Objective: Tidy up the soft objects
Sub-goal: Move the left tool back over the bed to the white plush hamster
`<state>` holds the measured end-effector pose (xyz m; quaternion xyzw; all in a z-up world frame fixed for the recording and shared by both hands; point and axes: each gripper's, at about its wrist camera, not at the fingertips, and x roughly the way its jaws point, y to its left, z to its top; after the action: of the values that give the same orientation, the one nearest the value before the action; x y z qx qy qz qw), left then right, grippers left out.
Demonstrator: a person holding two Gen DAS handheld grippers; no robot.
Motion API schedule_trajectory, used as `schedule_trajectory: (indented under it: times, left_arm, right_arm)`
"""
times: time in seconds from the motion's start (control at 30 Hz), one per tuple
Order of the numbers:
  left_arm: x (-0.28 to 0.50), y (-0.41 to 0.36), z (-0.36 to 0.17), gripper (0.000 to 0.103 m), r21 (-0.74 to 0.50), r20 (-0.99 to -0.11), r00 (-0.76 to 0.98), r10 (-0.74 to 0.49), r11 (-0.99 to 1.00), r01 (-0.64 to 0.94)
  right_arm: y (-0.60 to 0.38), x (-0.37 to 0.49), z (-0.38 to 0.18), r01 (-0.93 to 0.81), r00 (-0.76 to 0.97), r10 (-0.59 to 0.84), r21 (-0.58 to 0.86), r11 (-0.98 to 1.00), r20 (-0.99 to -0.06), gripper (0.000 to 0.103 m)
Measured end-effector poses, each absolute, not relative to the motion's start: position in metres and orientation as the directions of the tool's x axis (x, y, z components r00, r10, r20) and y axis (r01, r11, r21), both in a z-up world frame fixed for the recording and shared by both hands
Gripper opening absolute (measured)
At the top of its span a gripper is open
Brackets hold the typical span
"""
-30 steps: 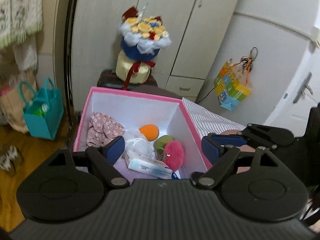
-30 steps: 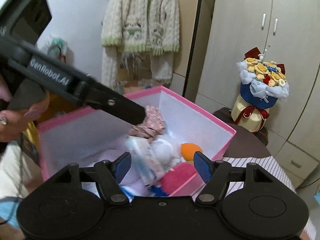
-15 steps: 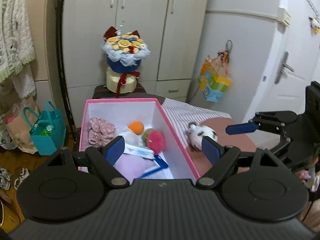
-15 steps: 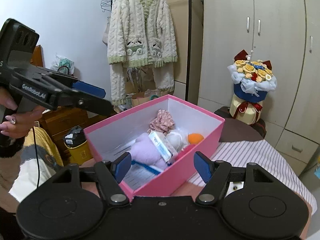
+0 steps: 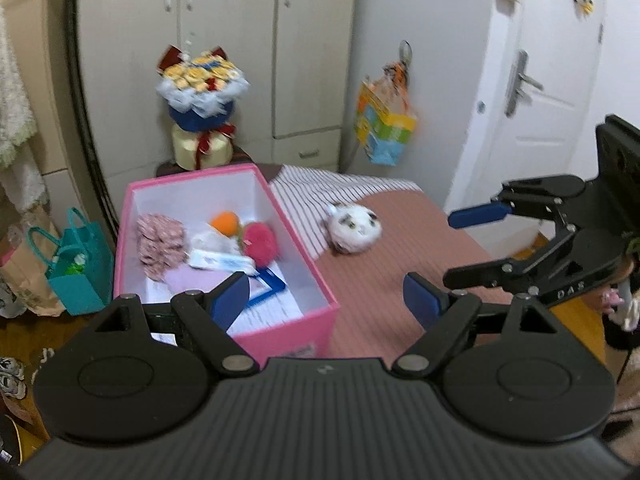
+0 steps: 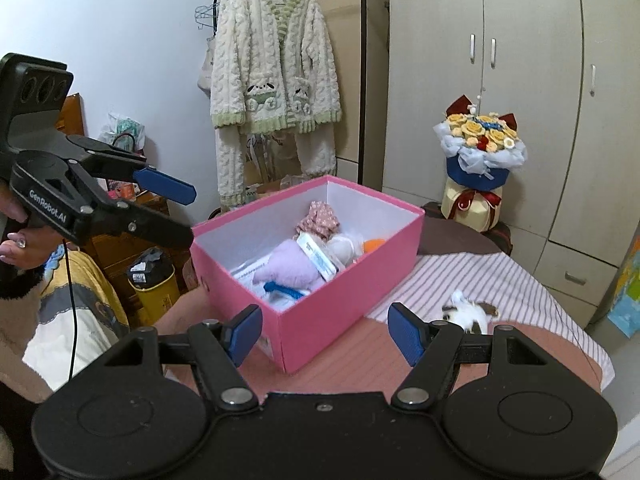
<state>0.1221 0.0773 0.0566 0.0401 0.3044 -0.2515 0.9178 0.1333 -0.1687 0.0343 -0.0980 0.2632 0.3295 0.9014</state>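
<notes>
1. Left gripper (image 5: 326,300): jaws wide apart, nothing between the blue pads; hangs above the near end of the pink box and the table beside it. In the right wrist view it enters at 9 o'clock, carried by a hand (image 6: 18,236)
2. Right gripper (image 6: 324,334): jaws parted, empty; hangs over the near corner of the box. In the left wrist view it comes in from 3 o'clock, apart from every object
3. Pink box (image 5: 296,236): open-topped, white inside, on the table; at 10 o'clock in the left wrist view, centre in the right wrist view
4. Box contents: floral pink cloth (image 5: 162,246) against the far-left wall; orange ball (image 5: 225,222) and magenta pom-pom (image 5: 260,242) toward the far-right wall, just beside each other; lilac plush (image 6: 294,266); tissue packet (image 6: 318,258) lying across the lilac plush; blue frame (image 5: 266,294) on papers at the near end
5. White plush toy (image 5: 354,230) with dark patches: outside the box, at 1 o'clock in the left wrist view, on the table where striped cloth (image 5: 340,188) meets the brown top (image 5: 400,280); blurred
6. Flower bouquet (image 5: 200,96): upright beyond the box at 12 o'clock, before the wardrobe (image 5: 224,40)
7. Teal bag (image 5: 80,276): on the floor, 9 o'clock of the box
8. Knitted cardigan (image 6: 274,72): on a hanger, 12 o'clock in the right wrist view
</notes>
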Motion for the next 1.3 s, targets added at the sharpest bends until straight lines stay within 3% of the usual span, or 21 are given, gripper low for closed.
schedule_trajectory:
  times: [0.5,0.9,1.13,1.3]
  left_arm:
    - [0.131,0.005,0.017,0.084,-0.111,-0.654,0.563,-0.506,0.8,0.59]
    - [0.173,-0.046,-0.02,0.1,-0.137,-0.566,0.641,-0.519,0.826,0.547]
    - [0.213,-0.069,-0.05,0.101,-0.201,-0.52,0.726,-0.451,0.89,0.409]
    - [0.244,-0.079,-0.067,0.099,-0.273,-0.524,0.723,-0.45,0.893,0.358]
  right_arm:
    - [-0.208,0.115,-0.007,-0.601,0.652,0.491,0.001,0.8,-0.578,0.082]
    - [-0.24,0.15,-0.052,-0.583,0.691,0.482,-0.021,0.812,-0.539,0.083]
    - [-0.259,0.208,-0.084,-0.505,0.684,0.502,0.152,0.85,-0.53,0.088]
    - [-0.263,0.251,-0.11,-0.469,0.675,0.493,0.197,0.861,-0.549,0.088]
